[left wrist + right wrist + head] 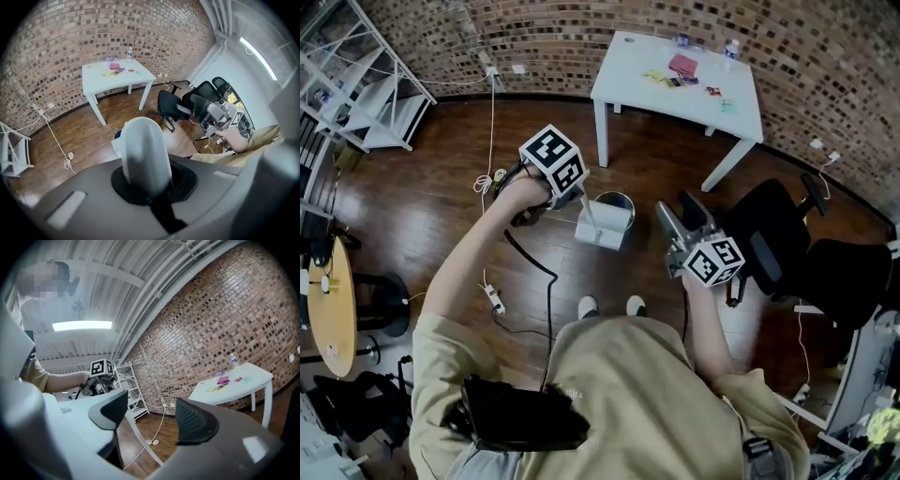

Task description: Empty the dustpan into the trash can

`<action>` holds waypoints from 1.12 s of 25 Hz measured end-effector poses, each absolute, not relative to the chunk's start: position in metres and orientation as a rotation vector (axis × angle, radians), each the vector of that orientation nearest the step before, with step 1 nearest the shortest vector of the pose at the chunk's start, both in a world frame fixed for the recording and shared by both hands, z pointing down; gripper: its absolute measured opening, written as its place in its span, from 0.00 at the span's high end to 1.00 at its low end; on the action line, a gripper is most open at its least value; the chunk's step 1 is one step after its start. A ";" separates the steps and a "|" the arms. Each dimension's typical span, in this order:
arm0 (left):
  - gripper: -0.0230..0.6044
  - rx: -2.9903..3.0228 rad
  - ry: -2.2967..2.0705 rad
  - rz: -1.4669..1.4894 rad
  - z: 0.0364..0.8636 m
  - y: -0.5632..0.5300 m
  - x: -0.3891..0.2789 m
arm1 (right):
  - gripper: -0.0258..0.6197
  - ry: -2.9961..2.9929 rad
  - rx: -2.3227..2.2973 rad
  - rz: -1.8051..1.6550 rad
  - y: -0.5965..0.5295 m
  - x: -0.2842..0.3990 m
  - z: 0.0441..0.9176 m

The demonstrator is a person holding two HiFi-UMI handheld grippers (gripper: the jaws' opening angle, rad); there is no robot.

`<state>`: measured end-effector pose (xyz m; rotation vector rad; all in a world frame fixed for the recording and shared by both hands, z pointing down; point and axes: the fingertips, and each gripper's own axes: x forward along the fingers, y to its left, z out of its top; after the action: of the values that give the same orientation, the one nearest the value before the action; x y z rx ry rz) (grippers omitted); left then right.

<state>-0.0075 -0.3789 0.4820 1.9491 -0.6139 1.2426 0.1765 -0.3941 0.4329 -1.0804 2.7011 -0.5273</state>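
The left gripper was clamped shut on the rounded pale handle of the white plastic dustpan, which hung at frame centre, overlapping the near rim of the small round grey trash can; the right gripper (right of centre) had its jaws apart, holding nothing; a white rectangular table stood at upper right.

Left claw clamped on dustpan handle.

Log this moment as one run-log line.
left gripper: shut on rounded white dustpan handle | white dustpan scoop: beside small round trash can | right gripper: open, empty
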 end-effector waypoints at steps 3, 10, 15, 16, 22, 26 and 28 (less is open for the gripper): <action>0.96 1.968 -0.696 1.226 0.472 -0.371 -0.030 | 0.48 2.745 -1.004 -0.516 -0.389 0.145 0.428; 0.96 1.949 -0.873 1.146 0.452 -0.326 -0.086 | 0.48 2.856 -0.743 -0.515 -0.376 0.065 0.420; 0.96 1.867 -1.011 1.068 0.451 -0.280 -0.130 | 0.48 2.927 -0.517 -0.515 -0.361 0.005 0.417; 0.96 1.848 -1.035 1.054 0.453 -0.272 -0.138 | 0.48 2.937 -0.478 -0.520 -0.358 -0.006 0.418; 0.96 1.697 -1.175 0.913 0.479 -0.225 -0.189 | 0.48 3.004 -0.241 -0.565 -0.328 -0.073 0.426; 0.96 1.634 -1.224 0.888 0.506 -0.198 -0.217 | 0.48 3.042 -0.144 -0.589 -0.309 -0.103 0.437; 0.96 1.619 -1.230 0.904 0.525 -0.185 -0.226 | 0.48 3.058 -0.103 -0.602 -0.300 -0.115 0.444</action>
<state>-0.2262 -0.1848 0.5254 1.6189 -1.2304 0.9038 -0.1154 -0.3004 0.4439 -0.1027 3.0577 -0.6020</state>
